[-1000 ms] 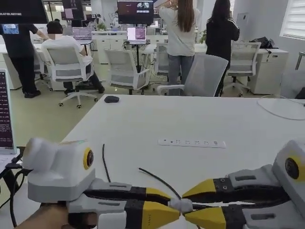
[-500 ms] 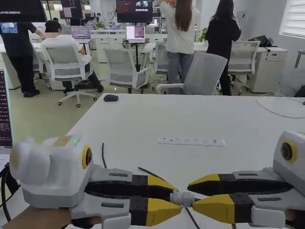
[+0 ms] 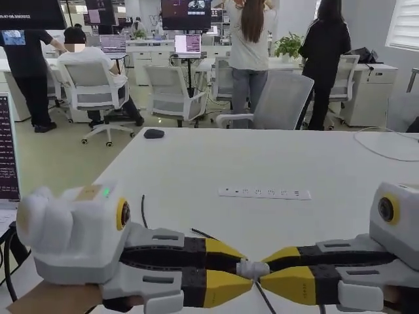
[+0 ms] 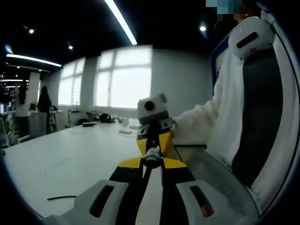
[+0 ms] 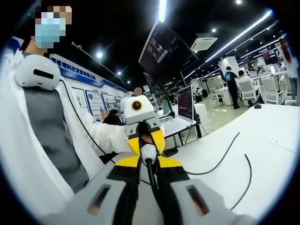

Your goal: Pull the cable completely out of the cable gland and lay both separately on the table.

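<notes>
Right tongs (image 3: 263,271) narrower beside cable gland (image 3: 251,268)

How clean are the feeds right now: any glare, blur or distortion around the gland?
Head view: evenly lit and sharp, cable gland crisp. Left gripper view: strong fisheye bend, windows blown out, the gland a little soft. Right gripper view: ceiling lights flare against a dark ceiling, cable reads clearly between the jaws.

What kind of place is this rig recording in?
Likely an open-plan office or lab: rows of desks with swivel chairs, a mounted monitor, people at workstations, and a white table with a power strip.
</notes>
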{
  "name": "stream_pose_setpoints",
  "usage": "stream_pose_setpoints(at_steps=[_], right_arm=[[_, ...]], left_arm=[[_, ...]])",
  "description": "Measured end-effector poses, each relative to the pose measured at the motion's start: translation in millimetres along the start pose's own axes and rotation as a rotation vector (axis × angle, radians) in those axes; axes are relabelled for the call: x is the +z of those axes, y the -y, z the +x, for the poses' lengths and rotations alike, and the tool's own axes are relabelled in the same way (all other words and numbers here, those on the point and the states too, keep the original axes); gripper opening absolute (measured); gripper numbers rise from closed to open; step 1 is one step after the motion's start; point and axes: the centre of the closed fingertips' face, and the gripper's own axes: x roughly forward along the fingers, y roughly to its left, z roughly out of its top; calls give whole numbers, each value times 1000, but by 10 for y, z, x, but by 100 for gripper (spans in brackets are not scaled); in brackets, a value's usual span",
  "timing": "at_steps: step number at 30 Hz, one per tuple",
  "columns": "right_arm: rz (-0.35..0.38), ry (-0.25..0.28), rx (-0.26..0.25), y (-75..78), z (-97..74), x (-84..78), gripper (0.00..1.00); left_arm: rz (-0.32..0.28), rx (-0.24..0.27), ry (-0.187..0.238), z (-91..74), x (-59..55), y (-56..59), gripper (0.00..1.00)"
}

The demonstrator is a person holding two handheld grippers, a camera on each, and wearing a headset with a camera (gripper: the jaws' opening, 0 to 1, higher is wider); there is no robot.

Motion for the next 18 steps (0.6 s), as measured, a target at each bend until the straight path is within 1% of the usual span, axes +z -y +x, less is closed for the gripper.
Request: stream_pose_setpoints(at_steps=[3, 5, 7, 9, 10, 11, 13, 14, 16, 18], right_arm=[[-5, 4, -5, 6, 5, 8, 12], [-48, -3, -12, -3, 14, 6, 11], [-71, -15, -14, -11, 19, -5, 11], [-81, -15, -17, -7, 23, -2, 11], [-85, -12, -17, -6, 22, 3, 10], [-110, -5, -18, -11, 24, 18, 10], [-127, -4, -21, -21, 30, 28, 10], [-141, -5, -21, -28, 34, 31, 10], [-168, -11, -18, -36, 44, 27, 10], [-221, -30, -21, -30, 49, -1, 10]], left_arm=[[-5, 3, 3, -4, 6, -13, 15], [-24, 0, 1, -9, 3, -15, 15], [-42, -5, -7, -13, -9, -5, 15], [-59, -4, -6, -21, -12, -12, 15], [-56, -3, -3, -25, -6, -11, 15], [-58, -2, -1, -28, 0, -12, 15], [-74, -3, 1, -39, 15, -14, 15], [-97, -10, -1, -44, 19, -8, 15], [-105, -15, -9, -42, 12, 2, 15], [-119, -18, -24, -37, -11, 12, 15]])
